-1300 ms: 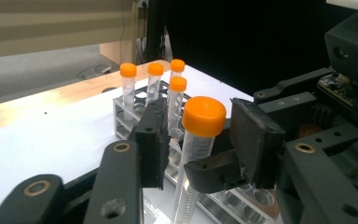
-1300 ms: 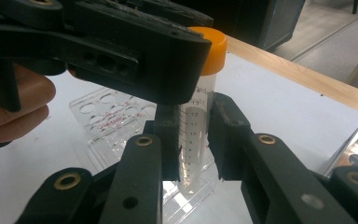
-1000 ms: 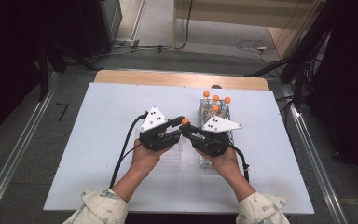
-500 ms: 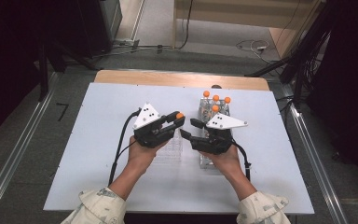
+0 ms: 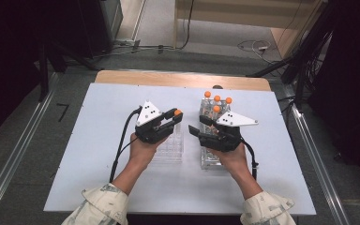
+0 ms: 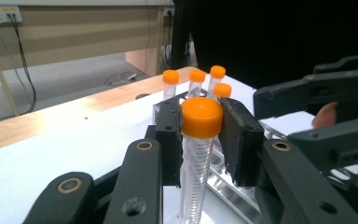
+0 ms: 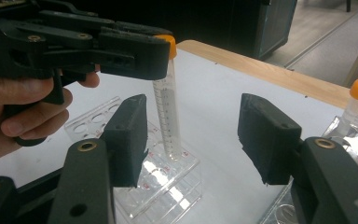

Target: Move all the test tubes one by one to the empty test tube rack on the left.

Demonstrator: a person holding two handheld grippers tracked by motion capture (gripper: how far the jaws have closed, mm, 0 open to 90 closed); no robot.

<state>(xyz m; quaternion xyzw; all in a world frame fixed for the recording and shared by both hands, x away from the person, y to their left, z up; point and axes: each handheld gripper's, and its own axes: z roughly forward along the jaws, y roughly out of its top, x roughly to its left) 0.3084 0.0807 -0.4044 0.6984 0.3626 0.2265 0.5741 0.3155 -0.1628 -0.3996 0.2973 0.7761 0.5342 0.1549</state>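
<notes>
my left gripper (image 6: 200,140) is clamped on the orange-capped tube (image 6: 196,163), held upright with its tip just above the clear rack (image 7: 161,179). my right gripper (image 7: 191,140) has just let its jaws apart and holds nothing, so the way in is straight down.

A: Any lettering, brand or label to note?

B: Nothing legible. The tube (image 7: 168,112) held under its orange cap (image 6: 202,116) carries printed graduation marks down its clear wall, but the figures beside them are too small and blurred to read.

A: The clear rack (image 7: 168,179)?

B: Small red marks beside its holes, likely characters; cannot make them out.

A: The grey plate (image 5: 149,112) on the gripper?

B: Dark dots only, no writing.
</notes>
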